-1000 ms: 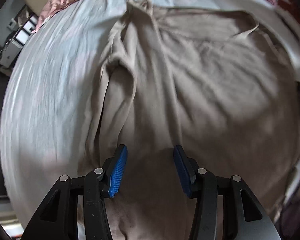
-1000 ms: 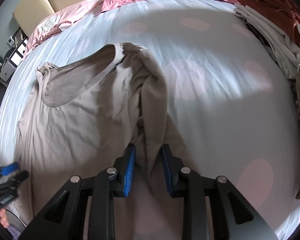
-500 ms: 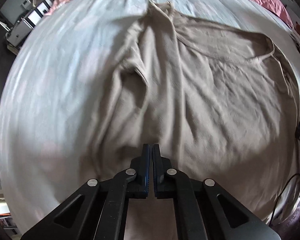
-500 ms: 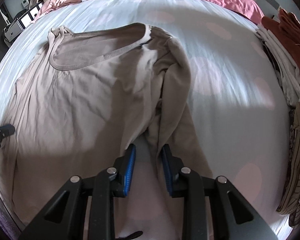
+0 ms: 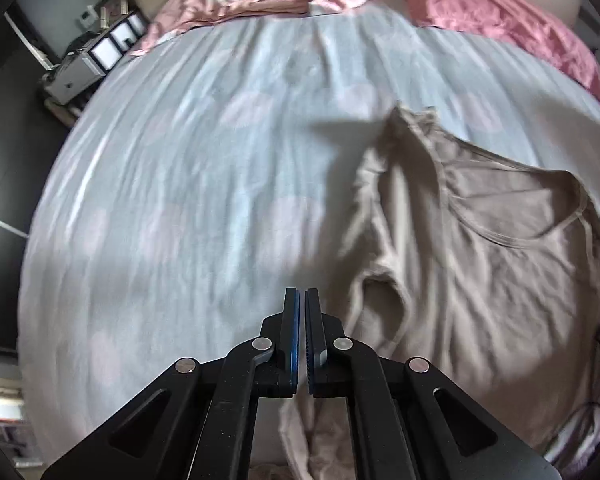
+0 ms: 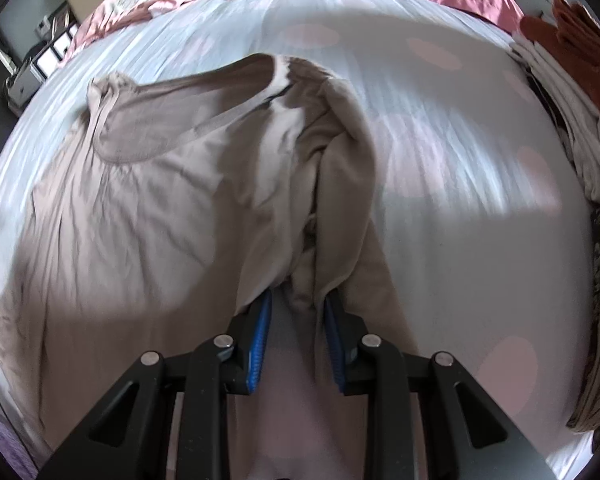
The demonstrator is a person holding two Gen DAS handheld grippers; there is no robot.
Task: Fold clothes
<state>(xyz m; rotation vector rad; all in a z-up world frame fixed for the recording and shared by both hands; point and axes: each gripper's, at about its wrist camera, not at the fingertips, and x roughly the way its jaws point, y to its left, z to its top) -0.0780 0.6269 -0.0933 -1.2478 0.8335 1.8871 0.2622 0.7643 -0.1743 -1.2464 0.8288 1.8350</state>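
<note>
A beige long-sleeved top lies spread on the pale blue bed sheet, neckline toward the pillows. My left gripper is shut, its tip over the sheet left of the top; cloth hangs below it, and I cannot tell whether it is pinched. In the right wrist view the top fills the left half. My right gripper has its jaws partly apart with a bunched fold of the top's right side between them, lifted off the sheet.
Pink pillows and a pink cover lie at the head of the bed. A stack of folded clothes stands along the bed's right edge. A shelf unit stands beyond the left edge.
My left gripper shut a second ago and has since swung left off the top and over the sheet. My right gripper kept its hold and the top's right side has drawn up closer.
</note>
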